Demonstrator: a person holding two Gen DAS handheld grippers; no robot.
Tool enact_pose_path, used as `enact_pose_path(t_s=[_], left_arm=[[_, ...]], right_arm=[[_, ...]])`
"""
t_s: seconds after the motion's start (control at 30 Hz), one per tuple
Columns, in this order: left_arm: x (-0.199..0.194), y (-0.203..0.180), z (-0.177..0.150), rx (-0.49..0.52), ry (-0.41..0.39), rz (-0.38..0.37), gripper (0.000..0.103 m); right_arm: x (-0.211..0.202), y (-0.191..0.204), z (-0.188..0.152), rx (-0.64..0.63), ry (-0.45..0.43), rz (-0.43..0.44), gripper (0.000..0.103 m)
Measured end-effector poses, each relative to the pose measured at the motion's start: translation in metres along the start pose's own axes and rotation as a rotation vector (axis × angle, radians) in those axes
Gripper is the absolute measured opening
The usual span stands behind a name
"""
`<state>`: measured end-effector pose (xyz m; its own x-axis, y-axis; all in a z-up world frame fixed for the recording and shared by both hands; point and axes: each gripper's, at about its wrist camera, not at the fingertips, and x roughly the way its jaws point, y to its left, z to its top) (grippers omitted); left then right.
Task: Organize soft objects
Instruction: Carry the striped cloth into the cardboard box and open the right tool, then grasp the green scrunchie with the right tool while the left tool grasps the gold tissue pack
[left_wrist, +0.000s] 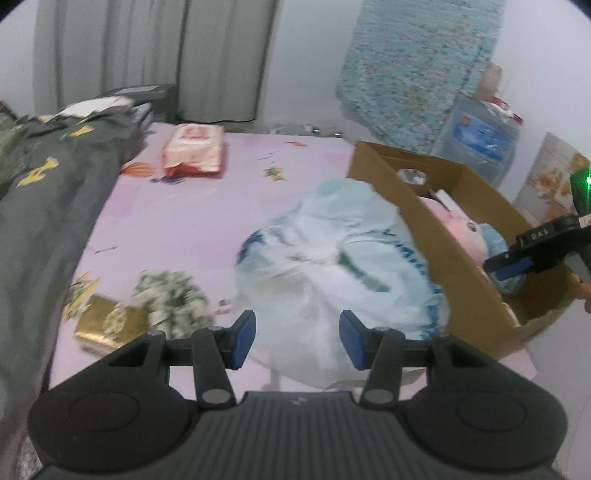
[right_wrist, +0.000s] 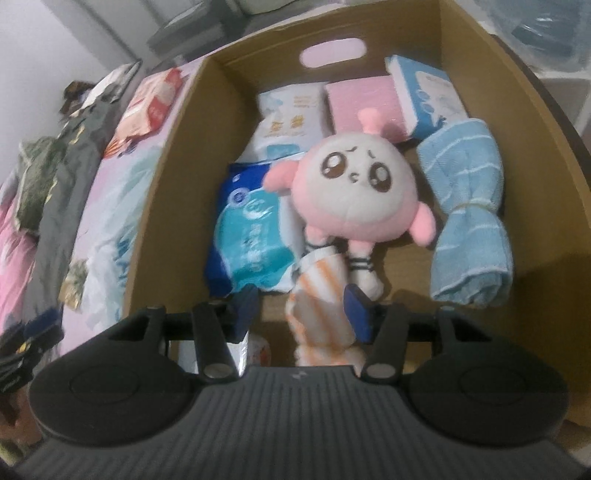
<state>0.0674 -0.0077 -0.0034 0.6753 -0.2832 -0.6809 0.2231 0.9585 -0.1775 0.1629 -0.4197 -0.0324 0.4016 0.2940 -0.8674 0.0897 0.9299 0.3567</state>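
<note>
A cardboard box (right_wrist: 173, 192) stands on the pink bed and holds a pink plush toy (right_wrist: 354, 195), a rolled blue towel (right_wrist: 469, 229), tissue packs (right_wrist: 251, 240) and an orange-striped cloth (right_wrist: 321, 306). My right gripper (right_wrist: 301, 312) is open above the box, with the striped cloth lying between its fingers. My left gripper (left_wrist: 297, 339) is open just in front of a white and blue plastic bag (left_wrist: 332, 258) that lies on the bed beside the box (left_wrist: 424, 240). The right gripper also shows in the left wrist view (left_wrist: 517, 264) over the box.
A red and white pack (left_wrist: 194, 153), a floral scrunchie (left_wrist: 170, 299) and a gold box (left_wrist: 107, 321) lie on the pink sheet (left_wrist: 177, 221). A dark quilt (left_wrist: 44, 192) is heaped at the left. Bags and a patterned cloth (left_wrist: 417, 66) stand behind the box.
</note>
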Motion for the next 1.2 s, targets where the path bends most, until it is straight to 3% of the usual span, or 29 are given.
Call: enact_pose_path(t_s=[0.23, 0.43, 0.6, 0.7, 0.87, 0.97, 1.1, 1.2], left_arm=[[-0.008, 0.016, -0.003, -0.023, -0.026, 0.031, 0.052], [-0.012, 0.028, -0.007, -0.027, -0.033, 0.068, 0.058], [-0.018, 0.048, -0.010, -0.058, -0.035, 0.143, 0.060], [-0.022, 0.061, -0.014, -0.065, -0.046, 0.210, 0.060], [-0.023, 0.077, -0.022, -0.078, -0.046, 0.292, 0.060], [-0.016, 0.082, -0.027, -0.060, -0.032, 0.334, 0.060], [-0.001, 0.086, -0.031, 0.001, -0.009, 0.370, 0.064], [0.010, 0.096, -0.031, -0.038, 0.004, 0.358, 0.068]], right_arm=[[0.018, -0.002, -0.001, 0.061, 0.093, 0.047, 0.053], [-0.017, 0.012, 0.000, 0.038, -0.020, -0.030, 0.053], [-0.045, 0.061, 0.002, -0.046, -0.108, 0.068, 0.055], [-0.044, 0.105, 0.006, -0.125, -0.110, 0.157, 0.056], [-0.013, 0.193, 0.011, -0.258, -0.016, 0.338, 0.061], [0.018, 0.247, 0.014, -0.326, 0.063, 0.394, 0.063], [0.068, 0.307, 0.016, -0.397, 0.173, 0.374, 0.071], [0.108, 0.336, 0.019, -0.357, 0.275, 0.338, 0.073]])
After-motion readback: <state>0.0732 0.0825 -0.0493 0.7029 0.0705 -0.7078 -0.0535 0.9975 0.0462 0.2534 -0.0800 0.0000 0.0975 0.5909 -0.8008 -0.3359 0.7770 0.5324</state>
